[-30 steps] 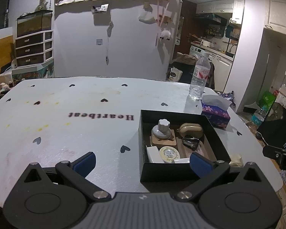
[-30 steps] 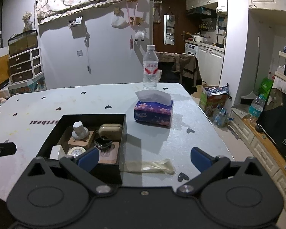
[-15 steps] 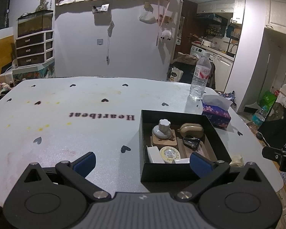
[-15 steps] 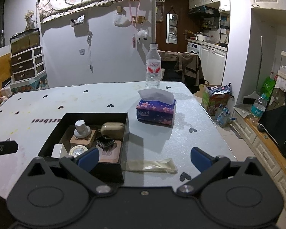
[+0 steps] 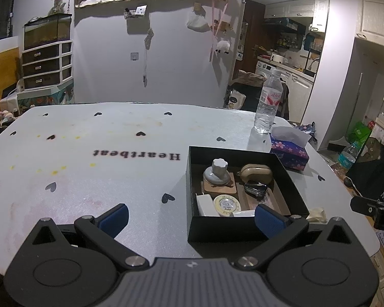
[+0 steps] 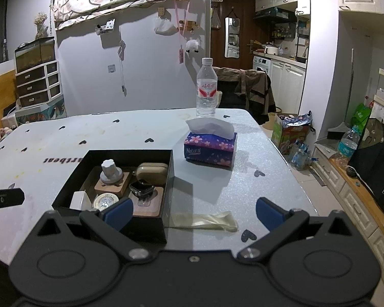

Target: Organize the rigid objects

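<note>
Matt black box [image 6: 166, 176], clear plastic bottle [image 6: 206, 89], speckled, faintly glossy table [image 6: 204, 179].

Left tool [image 5: 190, 216] fingers spread wide, right tool [image 6: 194, 212] likewise, both empty

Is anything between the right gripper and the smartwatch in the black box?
Only the black box's near wall stands before the smartwatch; from above nothing visible blocks it. The right gripper is open and empty.

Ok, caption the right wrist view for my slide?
Open right gripper hovering before a black box of small items, tissue box beyond.
</note>
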`<state>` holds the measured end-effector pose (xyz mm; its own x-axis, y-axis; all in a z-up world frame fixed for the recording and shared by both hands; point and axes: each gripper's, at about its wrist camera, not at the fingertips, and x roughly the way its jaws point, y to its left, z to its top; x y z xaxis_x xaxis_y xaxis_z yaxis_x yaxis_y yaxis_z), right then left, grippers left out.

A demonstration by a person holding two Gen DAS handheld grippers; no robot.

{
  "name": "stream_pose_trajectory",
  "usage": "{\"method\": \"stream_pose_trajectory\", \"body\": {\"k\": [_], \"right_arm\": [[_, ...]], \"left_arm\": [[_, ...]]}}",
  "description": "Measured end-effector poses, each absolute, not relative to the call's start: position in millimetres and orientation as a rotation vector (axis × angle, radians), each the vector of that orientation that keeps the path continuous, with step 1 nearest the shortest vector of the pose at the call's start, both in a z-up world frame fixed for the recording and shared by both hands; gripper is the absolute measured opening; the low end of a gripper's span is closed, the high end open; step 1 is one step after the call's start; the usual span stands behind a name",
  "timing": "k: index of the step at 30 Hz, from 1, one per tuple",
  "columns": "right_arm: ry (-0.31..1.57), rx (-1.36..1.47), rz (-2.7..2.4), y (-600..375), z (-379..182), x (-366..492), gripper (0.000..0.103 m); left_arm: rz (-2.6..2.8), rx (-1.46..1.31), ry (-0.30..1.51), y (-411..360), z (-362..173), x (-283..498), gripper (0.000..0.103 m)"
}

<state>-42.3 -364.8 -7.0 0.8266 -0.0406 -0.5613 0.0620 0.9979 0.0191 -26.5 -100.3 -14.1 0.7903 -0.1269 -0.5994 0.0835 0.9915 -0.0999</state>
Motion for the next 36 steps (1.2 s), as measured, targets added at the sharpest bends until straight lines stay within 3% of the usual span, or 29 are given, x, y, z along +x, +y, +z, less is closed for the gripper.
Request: {"method": "stream_pose_trajectory", "body": {"k": [36], "right_arm": [[0.594,0.033,-0.051,-363.0,-7.9,-48.1,0.103]], "left_arm": [[-0.114,-0.068,0.642,-102.2,-12.0,-36.0,0.103]]}}
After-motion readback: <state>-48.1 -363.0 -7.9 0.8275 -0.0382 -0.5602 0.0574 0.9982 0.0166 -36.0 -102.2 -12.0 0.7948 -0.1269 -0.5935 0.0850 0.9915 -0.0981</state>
